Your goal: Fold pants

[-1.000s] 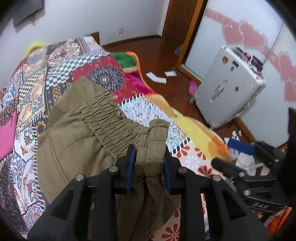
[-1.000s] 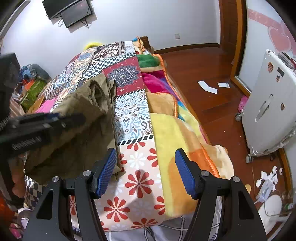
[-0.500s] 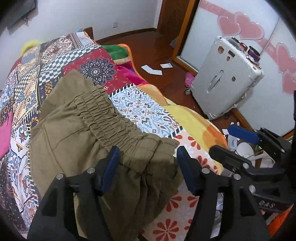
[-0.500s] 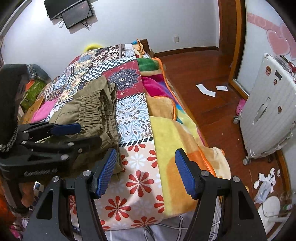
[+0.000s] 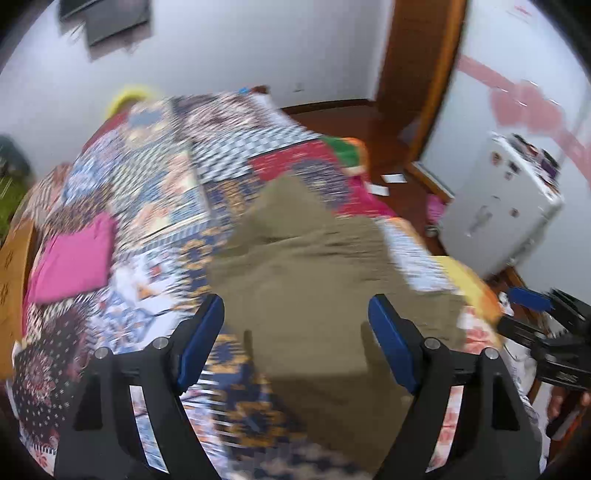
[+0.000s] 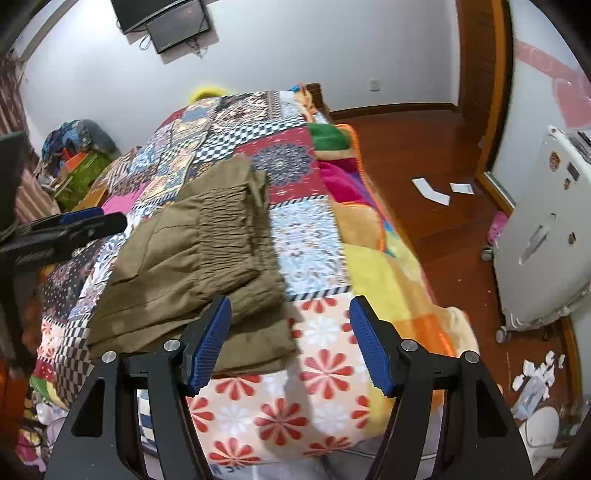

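The olive-green pants (image 6: 199, 258) lie folded on the patchwork bedspread (image 6: 317, 243), near the foot of the bed, with the gathered elastic waistband (image 6: 225, 229) on top and facing the right wrist camera. A patch pocket shows on the left side of the bundle.

The left gripper (image 5: 295, 332) has just been opening its jaws; they now stand wide apart, blue pads clear of the cloth, nothing clamped between them, while the pants sit below and beyond them on the bed. That view is heavily motion-blurred, so the fabric reads only as a soft olive shape. In the right wrist view the same gripper pokes in from the left edge, above the bedspread and beside the pants.

The right gripper (image 6: 290, 343) hangs released too, its ribbed blue pads spread and empty over the red-flower patch of the bedspread, the left pad just over the near edge of the pants without pressing them.

A pink cloth (image 5: 74, 258) rests on the bedspread, well apart from the pants. A white hard-shell suitcase (image 6: 543, 240) with stickers stands on the wooden floor (image 6: 424, 155); whatever is printed on the stickers is too small to read. White paper scraps (image 6: 432, 192) lie on the floor. A dark screen (image 6: 173, 22) is mounted on the wall.
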{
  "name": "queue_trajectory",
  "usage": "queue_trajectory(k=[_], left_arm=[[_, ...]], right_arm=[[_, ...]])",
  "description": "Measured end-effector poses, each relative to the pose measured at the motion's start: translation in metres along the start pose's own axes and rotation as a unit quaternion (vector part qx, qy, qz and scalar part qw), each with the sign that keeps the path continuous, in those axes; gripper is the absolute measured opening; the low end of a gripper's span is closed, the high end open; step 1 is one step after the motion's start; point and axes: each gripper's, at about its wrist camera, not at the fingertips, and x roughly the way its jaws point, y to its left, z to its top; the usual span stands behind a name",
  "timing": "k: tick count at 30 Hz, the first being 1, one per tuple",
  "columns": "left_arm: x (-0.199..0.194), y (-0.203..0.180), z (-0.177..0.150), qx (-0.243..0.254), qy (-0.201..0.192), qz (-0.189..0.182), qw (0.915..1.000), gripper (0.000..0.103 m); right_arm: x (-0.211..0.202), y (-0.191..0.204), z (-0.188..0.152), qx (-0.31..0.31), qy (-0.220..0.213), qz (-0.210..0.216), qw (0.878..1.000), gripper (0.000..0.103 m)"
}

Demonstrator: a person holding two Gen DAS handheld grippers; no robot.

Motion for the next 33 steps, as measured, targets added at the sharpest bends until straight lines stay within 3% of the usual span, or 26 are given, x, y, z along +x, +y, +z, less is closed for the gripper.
queue_trajectory(k=[3, 6, 13, 17, 21, 28, 33], left_arm=[[0.026, 0.035, -0.002, -0.025, 0.034, 0.015, 0.9990, 0.081], [0.052, 0.059, -0.006, -0.047, 0.066, 0.004, 0.9967, 0.081], [0.095, 0.073, 0.005, -0.064, 0.093, -0.046, 0.9925, 0.081], [0.121, 0.071, 0.012, -0.055, 0.114, -0.059, 0.9902, 0.080], [0.136, 0.074, 0.017, -0.068, 0.120, -0.099, 0.9855, 0.062], [0.129, 0.086, 0.018, -0.097, 0.108, -0.117, 0.9825, 0.030], [0.105, 0.088, 0.005, -0.091, 0.092, -0.110, 0.9855, 0.019]], right_arm=[[0.009, 0.011, 0.000, -0.003, 0.009, 0.007, 1.000, 0.066], [0.021, 0.020, -0.003, -0.006, 0.025, 0.011, 1.000, 0.067], [0.054, 0.025, -0.019, -0.021, 0.077, -0.017, 0.997, 0.067], [0.063, 0.017, -0.020, -0.005, 0.092, -0.012, 0.996, 0.074], [0.066, 0.012, -0.017, -0.011, 0.091, -0.025, 0.995, 0.077], [0.075, 0.008, -0.008, -0.024, 0.087, -0.050, 0.995, 0.079], [0.070, 0.002, 0.001, -0.020, 0.075, -0.070, 0.995, 0.078]])
